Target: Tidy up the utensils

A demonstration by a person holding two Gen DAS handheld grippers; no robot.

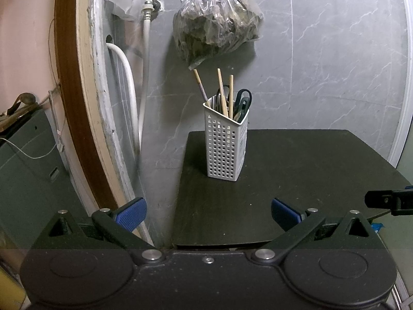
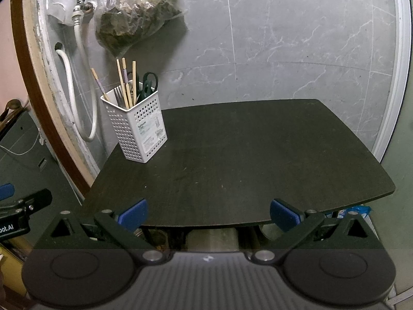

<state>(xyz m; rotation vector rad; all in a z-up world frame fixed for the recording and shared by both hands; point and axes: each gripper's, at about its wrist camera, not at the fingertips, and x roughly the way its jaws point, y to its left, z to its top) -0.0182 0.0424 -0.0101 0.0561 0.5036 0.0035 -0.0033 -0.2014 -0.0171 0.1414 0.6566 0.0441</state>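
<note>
Left hand-held gripper (image 1: 207, 213): blue pads spread wide, nothing between them, low at the near-left edge of the dark tabletop (image 1: 296, 170).
Hoses (image 1: 143, 77): white, on the wall ahead-left of it.
Utensil caddy (image 1: 224, 147): white, perforated, upright straight ahead, holding chopsticks (image 1: 222, 91) and scissors (image 1: 244, 99).
Plastic bag (image 1: 216, 18): hangs on the wall above the caddy.
Right hand-held gripper (image 2: 208, 213): equally spread, empty, caddy ahead-left, bare tabletop ahead.

A white perforated holder (image 1: 225, 144) is standing upright well ahead of both open jaws, holding chopsticks (image 1: 221, 91), scissors (image 1: 243, 100) and a fork (image 2: 118, 93).
</note>
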